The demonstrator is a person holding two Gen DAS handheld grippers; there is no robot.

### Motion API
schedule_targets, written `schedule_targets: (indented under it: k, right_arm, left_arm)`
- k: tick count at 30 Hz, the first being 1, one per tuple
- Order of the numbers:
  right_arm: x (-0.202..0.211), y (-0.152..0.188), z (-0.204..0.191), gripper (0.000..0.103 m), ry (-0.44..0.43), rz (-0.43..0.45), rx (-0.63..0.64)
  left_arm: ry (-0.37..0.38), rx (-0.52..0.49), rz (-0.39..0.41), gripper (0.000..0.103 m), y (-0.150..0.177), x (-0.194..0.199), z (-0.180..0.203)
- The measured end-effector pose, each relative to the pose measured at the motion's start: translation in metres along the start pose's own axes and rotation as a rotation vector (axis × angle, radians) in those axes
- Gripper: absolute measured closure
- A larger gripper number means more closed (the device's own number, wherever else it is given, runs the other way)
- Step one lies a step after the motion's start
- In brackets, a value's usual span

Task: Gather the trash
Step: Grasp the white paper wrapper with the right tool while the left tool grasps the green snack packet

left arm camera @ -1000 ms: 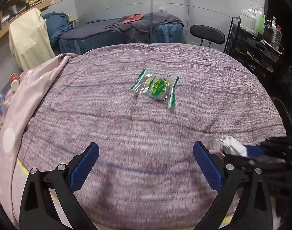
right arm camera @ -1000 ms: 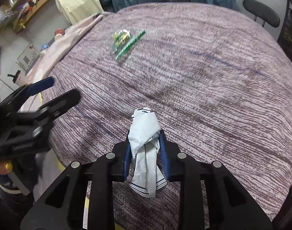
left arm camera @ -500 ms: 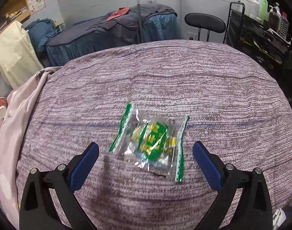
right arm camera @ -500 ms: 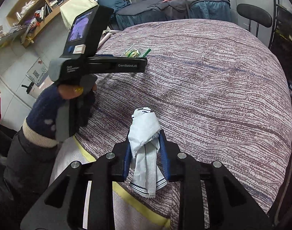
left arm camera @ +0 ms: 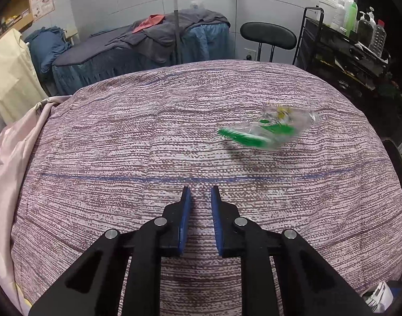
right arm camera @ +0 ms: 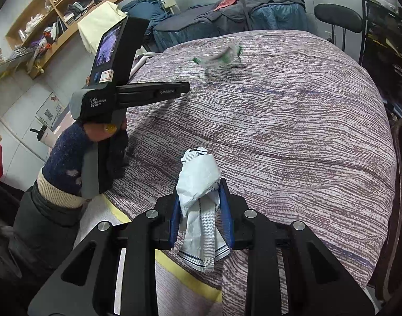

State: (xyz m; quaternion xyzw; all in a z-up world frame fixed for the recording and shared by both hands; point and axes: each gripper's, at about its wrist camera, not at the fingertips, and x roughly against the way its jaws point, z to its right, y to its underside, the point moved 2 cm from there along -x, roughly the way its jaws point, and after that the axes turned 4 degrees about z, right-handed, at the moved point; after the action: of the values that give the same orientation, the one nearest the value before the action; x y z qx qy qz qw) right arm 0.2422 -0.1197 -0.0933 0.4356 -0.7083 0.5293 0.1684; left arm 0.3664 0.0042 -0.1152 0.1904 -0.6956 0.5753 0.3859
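Note:
A clear and green snack wrapper point(left arm camera: 266, 131) is blurred with motion above the purple striped bedspread point(left arm camera: 122, 144), ahead and to the right of my left gripper point(left arm camera: 200, 197). It also shows far off in the right wrist view point(right arm camera: 219, 56). My left gripper is nearly shut with nothing between its blue pads; its body shows in the right wrist view point(right arm camera: 148, 93). My right gripper point(right arm camera: 199, 208) is shut on a crumpled white wrapper point(right arm camera: 198, 184) over the bed's near edge.
A black stool point(left arm camera: 268, 35) and a black cart with bottles point(left arm camera: 343, 39) stand beyond the bed on the right. A covered massage bed point(left arm camera: 137, 50) lies behind. Wooden shelves point(right arm camera: 56, 8) line the left wall. A pink sheet point(left arm camera: 8, 158) hangs at the bed's left side.
My left gripper has closed from wide open to nearly shut. The green wrapper, which lay between its fingers, has flown away to the right. My right gripper still holds the white wrapper.

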Motion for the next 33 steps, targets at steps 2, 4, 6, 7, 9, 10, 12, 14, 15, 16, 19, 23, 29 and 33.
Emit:
schedule_targets:
  k: [2,4,6,7,9,10,12,14,15,16,19,23,29,33]
  right_arm:
    - [0.004,0.003,0.002,0.075,0.001,0.005,-0.006]
    - [0.009,0.005,0.004,0.075,0.001,0.011,-0.011]
    - [0.011,0.007,0.007,0.075,0.001,0.017,-0.017]
    - [0.013,0.007,0.008,0.075,0.002,0.019,-0.022]
    - [0.015,0.006,0.011,0.075,0.006,0.023,-0.032]
    - [0.016,0.006,0.012,0.075,0.007,0.024,-0.036]
    - [0.017,0.006,0.013,0.075,0.007,0.026,-0.038]
    - [0.018,0.006,0.011,0.075,0.003,0.028,-0.038]
    - [0.019,0.007,0.011,0.075,0.002,0.029,-0.038]
    - [0.02,0.007,0.011,0.075,0.002,0.03,-0.039]
    - [0.023,0.009,0.014,0.075,0.004,0.032,-0.05]
    - [0.028,0.012,0.019,0.075,0.013,0.036,-0.063]
    - [0.037,0.015,0.027,0.075,0.021,0.053,-0.089]
    - [0.044,0.016,0.031,0.075,0.017,0.069,-0.097]
  left_arm:
    - [-0.001,0.009,-0.001,0.087,0.001,0.002,0.0]
    - [-0.007,0.013,0.018,0.084,-0.001,0.006,0.0]
    - [0.0,0.009,0.037,0.054,-0.004,0.014,0.003]
    - [-0.004,0.01,0.052,0.027,-0.005,0.017,0.005]
    - [-0.005,0.019,0.1,0.018,-0.011,0.027,0.009]
    - [0.011,0.014,0.099,0.018,-0.014,0.027,0.012]
    - [0.033,-0.03,0.114,0.018,-0.019,0.028,0.026]
    - [0.005,-0.108,0.116,0.012,-0.024,0.021,0.043]
    - [-0.003,-0.143,0.102,0.011,-0.026,0.014,0.05]
    - [-0.004,-0.163,0.083,0.01,-0.027,0.006,0.056]
    - [-0.007,-0.166,0.016,0.019,-0.029,-0.022,0.064]
    - [0.05,-0.129,0.009,0.059,-0.028,-0.027,0.069]
    - [0.066,-0.132,0.026,0.066,-0.021,-0.014,0.076]
    - [0.082,-0.104,0.057,0.066,-0.015,0.006,0.077]
